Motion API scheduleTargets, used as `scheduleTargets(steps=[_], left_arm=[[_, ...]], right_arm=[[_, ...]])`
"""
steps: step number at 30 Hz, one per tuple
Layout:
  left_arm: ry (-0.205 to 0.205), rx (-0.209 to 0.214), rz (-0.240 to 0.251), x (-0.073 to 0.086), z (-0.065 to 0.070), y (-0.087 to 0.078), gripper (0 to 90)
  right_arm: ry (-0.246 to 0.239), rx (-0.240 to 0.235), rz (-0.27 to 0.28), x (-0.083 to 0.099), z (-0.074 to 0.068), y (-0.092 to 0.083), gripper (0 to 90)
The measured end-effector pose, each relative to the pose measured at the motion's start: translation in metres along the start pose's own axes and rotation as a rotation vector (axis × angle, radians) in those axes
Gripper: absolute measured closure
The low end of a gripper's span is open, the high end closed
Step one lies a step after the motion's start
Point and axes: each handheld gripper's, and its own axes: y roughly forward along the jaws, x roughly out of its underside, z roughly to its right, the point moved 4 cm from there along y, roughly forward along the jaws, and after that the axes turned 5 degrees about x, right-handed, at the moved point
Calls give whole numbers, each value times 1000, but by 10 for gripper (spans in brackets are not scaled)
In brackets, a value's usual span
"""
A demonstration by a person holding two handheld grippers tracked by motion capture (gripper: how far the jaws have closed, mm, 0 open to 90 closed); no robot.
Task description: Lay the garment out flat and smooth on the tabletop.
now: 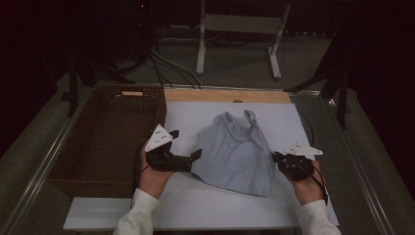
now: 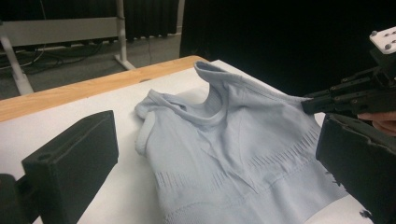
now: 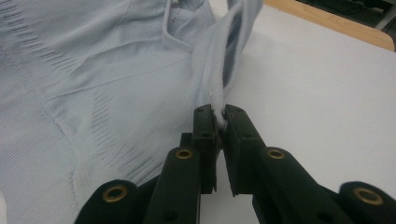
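Lying flat on the white table (image 1: 293,125), the grey top (image 1: 237,152) was unfolded; your right gripper (image 3: 219,122) pinched its edge, your left gripper (image 1: 193,157) stood wide beside it, basket (image 1: 105,142) unused.

Left gripper (image 1: 188,157) agape, right gripper (image 3: 219,122) clamped tight.

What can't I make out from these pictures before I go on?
- Basket inside: high view, too dark to tell what it holds.
- Top lower hem: left gripper view, cut off by the bottom edge.
- Fabric under the right hand-held gripper: right gripper view, hidden by its shut jaws.
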Motion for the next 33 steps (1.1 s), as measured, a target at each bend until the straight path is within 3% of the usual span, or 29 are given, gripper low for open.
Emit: scheduleTargets(steps=[28, 30, 33], left_arm=[[1, 3, -7, 2, 2, 3, 1], [4, 4, -12, 2, 2, 3, 1], [3, 4, -10, 2, 2, 3, 1]], right_arm=[[13, 47, -19, 10, 14, -3, 823], [9, 47, -20, 10, 12, -3, 768], [27, 68, 4, 8, 13, -4, 549]])
